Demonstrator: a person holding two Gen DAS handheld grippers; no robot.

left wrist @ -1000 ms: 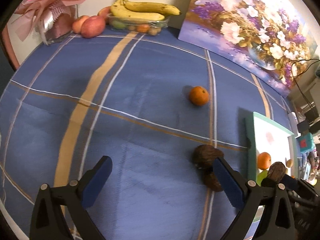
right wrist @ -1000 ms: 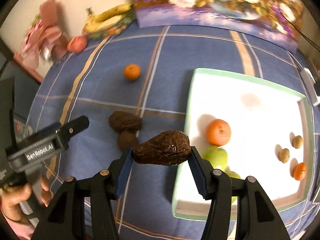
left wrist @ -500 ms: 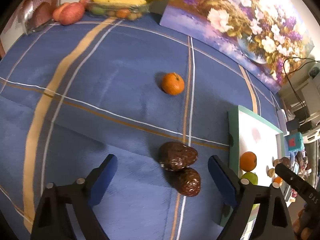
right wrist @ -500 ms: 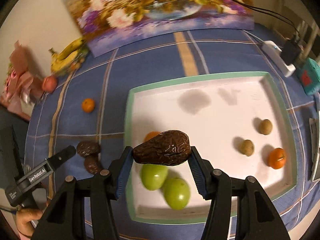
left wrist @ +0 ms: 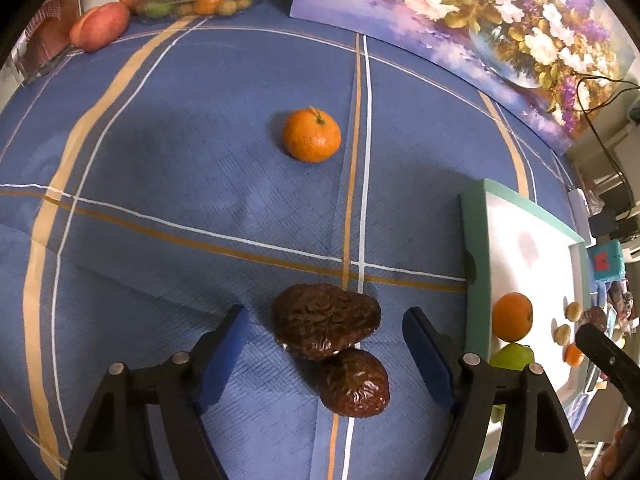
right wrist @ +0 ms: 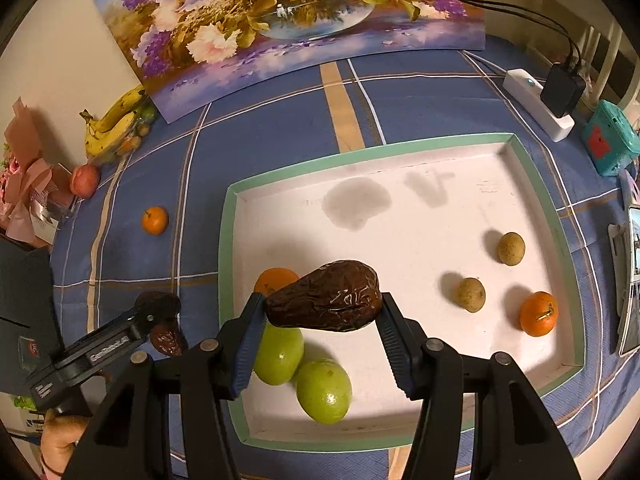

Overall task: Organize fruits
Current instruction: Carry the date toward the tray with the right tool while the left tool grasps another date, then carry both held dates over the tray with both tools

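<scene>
While the right tool (right wrist: 322,322) hangs over the green-rimmed tray (right wrist: 226,240), its blue pads are clamped on a wrinkled brown avocado (right wrist: 324,296), just above two green fruits (right wrist: 302,372) and an orange (right wrist: 276,278). Over on the blue tabletop (left wrist: 180,160), the left tool (left wrist: 326,354) has its jaws just closing in, still clear of the two dark avocados (left wrist: 326,322) lying between them. A loose tangerine (left wrist: 312,134) sits well beyond.
</scene>
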